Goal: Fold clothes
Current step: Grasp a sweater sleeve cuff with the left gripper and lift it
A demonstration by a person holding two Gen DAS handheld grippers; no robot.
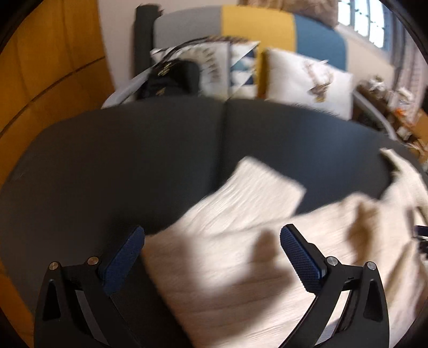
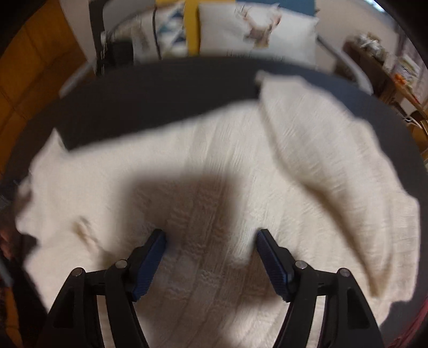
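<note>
Lying spread across the dark grey counter, the cream knit sweater fills most of your right wrist view: ribbed, textured weave, body flat, one sleeve folded in over the body along its right side. Both views are motion-blurred, so fine knit detail is not readable.

Your left wrist view shows what the right does not: a broad bare stretch of counter with a seam down its middle, and the other sleeve angled out onto it, cuff end square. Behind the counter it also shows patterned cushions and a window. Your right wrist view alone shows the sweater body end to end.

Left gripper: fingers spread wide, nothing between the blue pads, hovering over the sweater's near edge; contact with the fabric cannot be told.

Right gripper: fingers well apart, above the shadowed middle of the sweater body, no fabric pinched. Tips sit close to the knit; whether they touch it cannot be told.
</note>
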